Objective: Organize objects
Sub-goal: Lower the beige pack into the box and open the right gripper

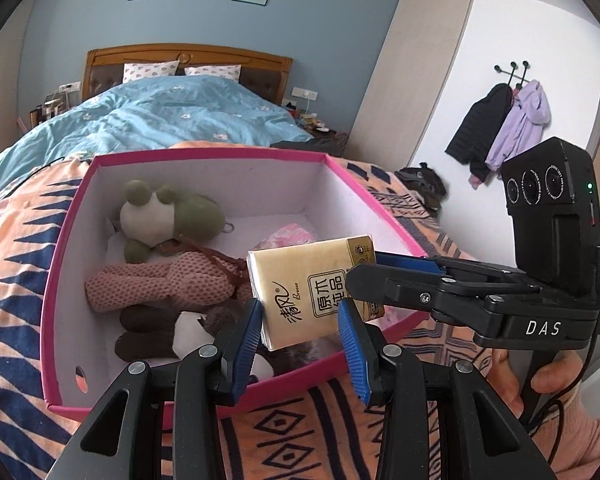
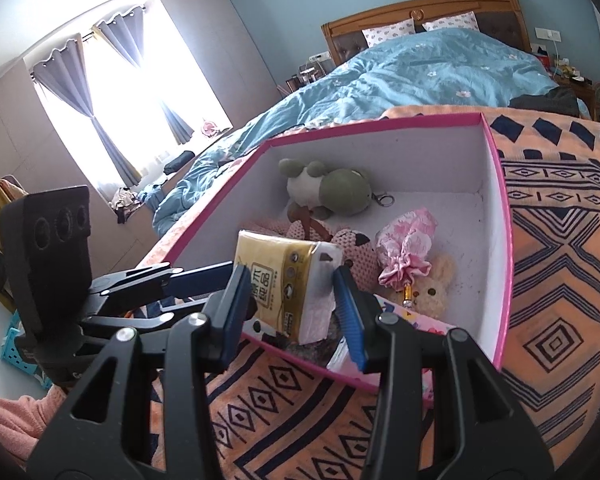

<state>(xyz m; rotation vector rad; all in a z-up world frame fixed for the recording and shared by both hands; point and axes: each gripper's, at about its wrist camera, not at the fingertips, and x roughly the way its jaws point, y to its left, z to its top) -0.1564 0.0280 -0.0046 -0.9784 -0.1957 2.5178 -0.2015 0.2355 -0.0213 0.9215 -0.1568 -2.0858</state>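
Box [image 1: 72, 264] sits on the blanket [image 1: 16, 300] on the bed; frog plush [image 1: 172, 212] at its back, tissue pack [image 1: 312, 288] above its front edge, between both grippers' fingers [image 1: 244, 332].

Yellow tissue pack [image 1: 314, 288], black characters on white label. Open cardboard box [image 1: 216, 160]: pink rim, white inside. Green-and-cream plush frog [image 1: 168, 216]; pink knitted plush [image 1: 160, 280]; pink floral folded umbrella [image 2: 404, 248]; beige plush bunny [image 2: 432, 288]. Orange blanket [image 2: 560, 280], navy geometric pattern. Blue floral quilt [image 1: 160, 112]. Blue ribbed pads [image 1: 352, 348] on black left gripper [image 1: 300, 340].
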